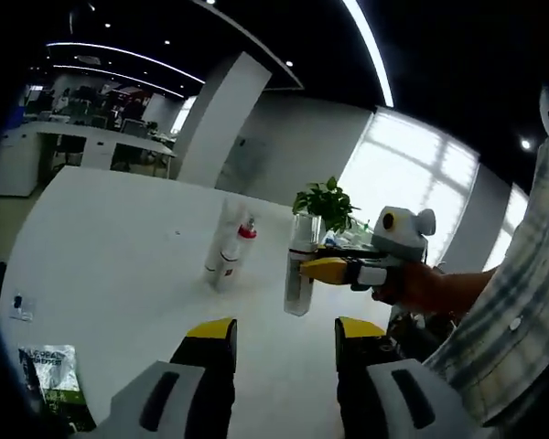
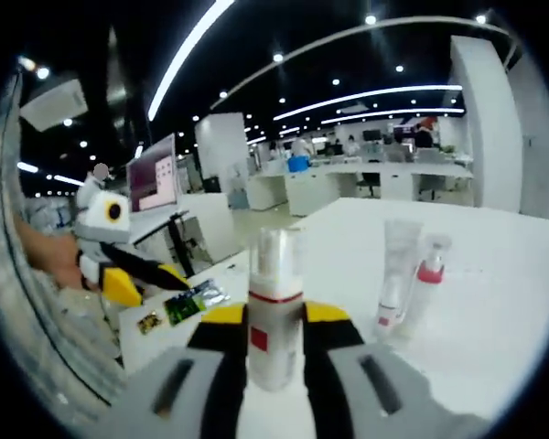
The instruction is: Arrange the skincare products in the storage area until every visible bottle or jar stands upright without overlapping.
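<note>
My right gripper (image 2: pixel 274 322) is shut on a white pump bottle with a red band (image 2: pixel 273 315), held upright. In the left gripper view the same bottle (image 1: pixel 299 274) hangs in the right gripper (image 1: pixel 307 269) at or just above the white table (image 1: pixel 110 247); I cannot tell if it touches. Farther back, a white tube (image 1: pixel 227 236) and a clear bottle with a red cap (image 1: pixel 243 240) stand close together. These two show right of the held bottle as the tube (image 2: pixel 398 265) and red-capped bottle (image 2: pixel 427 274). My left gripper (image 1: pixel 284 337) is open and holds nothing.
A green packet (image 1: pixel 53 373) and a small item (image 1: pixel 18 306) lie near the table's left edge. A potted plant (image 1: pixel 328 203) stands behind the held bottle. The left gripper (image 2: pixel 145 279) shows beside small packets (image 2: pixel 178 306) and a monitor (image 2: pixel 151 174). A person's sleeve (image 1: pixel 512 311) is at right.
</note>
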### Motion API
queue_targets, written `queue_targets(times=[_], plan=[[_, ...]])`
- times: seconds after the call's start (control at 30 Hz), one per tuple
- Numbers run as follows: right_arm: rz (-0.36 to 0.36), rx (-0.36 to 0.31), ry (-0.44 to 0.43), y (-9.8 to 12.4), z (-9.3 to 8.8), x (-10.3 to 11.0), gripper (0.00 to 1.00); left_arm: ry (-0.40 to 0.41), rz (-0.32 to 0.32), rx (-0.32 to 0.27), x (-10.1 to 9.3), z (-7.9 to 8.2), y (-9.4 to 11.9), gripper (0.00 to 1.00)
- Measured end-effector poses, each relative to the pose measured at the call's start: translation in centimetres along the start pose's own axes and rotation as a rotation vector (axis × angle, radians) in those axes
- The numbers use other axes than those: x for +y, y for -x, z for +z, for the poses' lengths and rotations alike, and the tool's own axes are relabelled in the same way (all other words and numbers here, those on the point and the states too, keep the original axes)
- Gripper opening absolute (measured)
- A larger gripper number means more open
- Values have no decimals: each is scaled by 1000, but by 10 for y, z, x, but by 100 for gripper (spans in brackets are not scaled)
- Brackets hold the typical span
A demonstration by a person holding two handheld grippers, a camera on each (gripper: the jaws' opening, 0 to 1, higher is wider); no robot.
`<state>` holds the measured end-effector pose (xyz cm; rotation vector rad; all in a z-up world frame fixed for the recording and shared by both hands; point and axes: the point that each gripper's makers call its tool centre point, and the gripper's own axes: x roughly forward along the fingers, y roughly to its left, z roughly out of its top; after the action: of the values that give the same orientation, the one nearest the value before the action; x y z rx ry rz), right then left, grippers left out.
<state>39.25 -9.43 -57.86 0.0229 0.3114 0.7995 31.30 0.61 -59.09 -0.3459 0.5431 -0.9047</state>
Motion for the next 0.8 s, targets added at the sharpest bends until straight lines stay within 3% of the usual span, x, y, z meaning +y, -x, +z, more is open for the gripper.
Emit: queue_targets(times=[0.17, 0.3, 0.57, 0.8], plan=[[-67, -41, 45, 2, 1, -34, 20, -21, 17, 19, 3, -6, 4, 43], [-81, -41, 61, -3, -6, -52, 20, -6, 44, 33, 12, -8, 7, 42], [-97, -67, 47, -13, -25, -76, 20, -2, 93, 52, 20, -10, 15, 40], [-89, -106, 37, -21, -41, -97, 20, 20, 146, 98, 22, -25, 26, 37]])
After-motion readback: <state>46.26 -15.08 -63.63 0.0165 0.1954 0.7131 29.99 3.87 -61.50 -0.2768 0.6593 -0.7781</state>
